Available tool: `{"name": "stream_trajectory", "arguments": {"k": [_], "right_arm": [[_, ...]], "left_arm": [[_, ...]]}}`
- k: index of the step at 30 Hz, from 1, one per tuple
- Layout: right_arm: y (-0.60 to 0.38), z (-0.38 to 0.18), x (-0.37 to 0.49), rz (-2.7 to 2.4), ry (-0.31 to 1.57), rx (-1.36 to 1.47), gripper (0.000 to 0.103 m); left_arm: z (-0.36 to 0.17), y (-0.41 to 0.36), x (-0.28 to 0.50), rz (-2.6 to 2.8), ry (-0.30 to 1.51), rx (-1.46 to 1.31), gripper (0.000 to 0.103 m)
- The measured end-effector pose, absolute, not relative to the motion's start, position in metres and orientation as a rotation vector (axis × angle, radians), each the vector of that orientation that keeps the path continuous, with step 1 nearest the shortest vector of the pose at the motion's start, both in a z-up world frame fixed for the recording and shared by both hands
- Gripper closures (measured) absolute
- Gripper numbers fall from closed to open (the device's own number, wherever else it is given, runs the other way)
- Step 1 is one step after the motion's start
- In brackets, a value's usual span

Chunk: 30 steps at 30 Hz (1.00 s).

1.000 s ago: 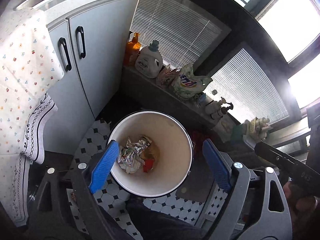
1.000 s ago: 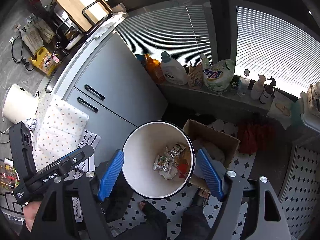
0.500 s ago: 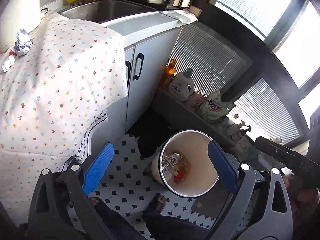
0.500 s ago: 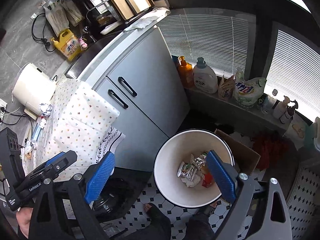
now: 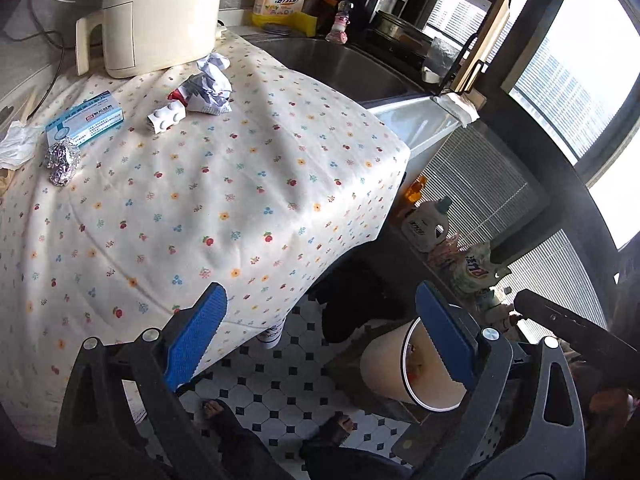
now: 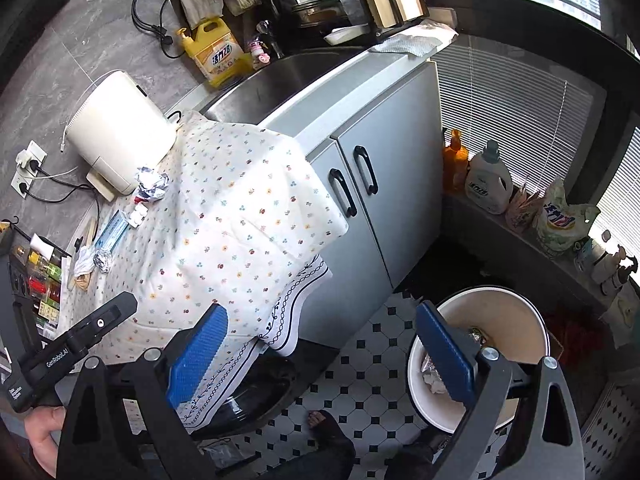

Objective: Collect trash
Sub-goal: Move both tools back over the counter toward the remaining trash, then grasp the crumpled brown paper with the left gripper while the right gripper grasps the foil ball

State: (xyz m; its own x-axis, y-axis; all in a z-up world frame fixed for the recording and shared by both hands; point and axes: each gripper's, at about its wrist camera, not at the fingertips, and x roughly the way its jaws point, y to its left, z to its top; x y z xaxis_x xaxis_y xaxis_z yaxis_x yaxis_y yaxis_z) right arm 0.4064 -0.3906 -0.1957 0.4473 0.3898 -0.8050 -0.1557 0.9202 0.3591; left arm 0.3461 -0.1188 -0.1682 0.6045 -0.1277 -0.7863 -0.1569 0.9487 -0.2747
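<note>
Both claws, the left claw (image 5: 318, 336) and right claw (image 6: 320, 344), gaped empty, so the foil ball (image 5: 62, 160) at upper left risked rolling off the tabletop (image 5: 240, 184) if nudged.

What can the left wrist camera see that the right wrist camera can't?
Only the left wrist view shows the person's two feet together. Only the right wrist view shows the cabinet doors and wall sockets. Both show the flowery cloth, crumpled paper, foil ball, blue box, white bin and open blue fingers.
</note>
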Motion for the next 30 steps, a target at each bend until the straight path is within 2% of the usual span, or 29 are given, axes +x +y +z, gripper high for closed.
{"name": "stream_trajectory", "arguments": {"k": [21,27,30], "right_arm": [[-0.176,-0.183,0.404,0.533,1.034,0.16,0.013],[-0.117,-0.187,0.404,0.583,1.045,0.157,0.021],[-0.091,-0.189,0.403,0.61,1.053,0.146,0.024]], "left_arm": [[-0.16,0.084,0.292,0.214,0.802,-0.431,0.009],[-0.159,0.142,0.285,0.255,0.774,-0.431,0.009],[-0.161,0.167,0.283,0.278,0.768,-0.438,0.016]]}}
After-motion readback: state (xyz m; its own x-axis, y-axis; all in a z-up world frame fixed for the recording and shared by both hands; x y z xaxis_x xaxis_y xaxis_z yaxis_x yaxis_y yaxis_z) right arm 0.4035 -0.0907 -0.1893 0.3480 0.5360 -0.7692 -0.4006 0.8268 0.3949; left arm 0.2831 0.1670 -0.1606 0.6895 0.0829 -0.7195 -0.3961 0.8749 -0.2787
